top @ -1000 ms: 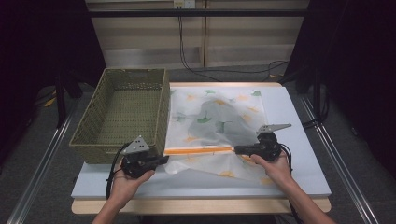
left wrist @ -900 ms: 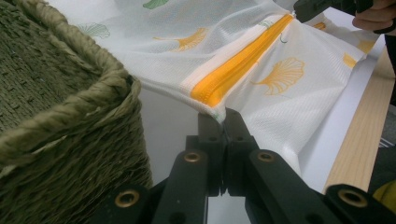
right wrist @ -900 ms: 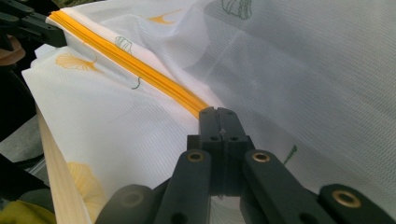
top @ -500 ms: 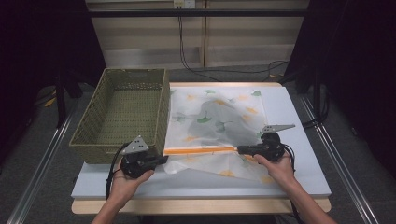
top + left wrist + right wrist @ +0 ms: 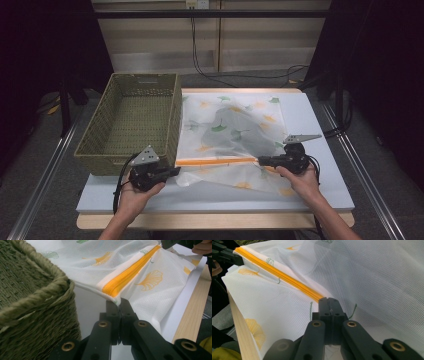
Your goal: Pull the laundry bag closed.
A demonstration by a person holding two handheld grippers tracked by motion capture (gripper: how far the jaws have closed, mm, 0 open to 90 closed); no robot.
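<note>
We are looking at a white mesh bag (image 5: pixel 235 135) that is lying flat on the pale table top (image 5: pixel 320 115), just to the right of a woven basket (image 5: pixel 135 120). The bag is made from a thin, half-transparent net cloth, and in both gripper views we are seeing its fine grid texture. Small leaf shapes in orange and green are printed on it, like little fans. Something dark and grey is showing through the cloth in the middle, but we cannot tell what it is.

An orange zipper (image 5: pixel 217 161) is running straight across the bag near the person's side, with a white cloth border along it.

The left gripper (image 5: pixel 170 171) is holding the left end of this zipper. In the left gripper view its black jaws are pressed together on the corner of the bag (image 5: pixel 120 270), right where the orange band (image 5: pixel 125 280) is ending.

The right gripper (image 5: pixel 261 160) is at the other end. In the right gripper view its jaws are also closed tightly, and they are pinching the mesh (image 5: pixel 372 280) at the end of the orange zipper (image 5: pixel 279 277). Loose green threads are hanging near them.

The basket is rectangular, olive green, made from thick twisted rope with a rough surface (image 5: pixel 32 307). Its near corner is standing just beside the left gripper. The table has a light wooden edge (image 5: pixel 215 220) at the front.
</note>
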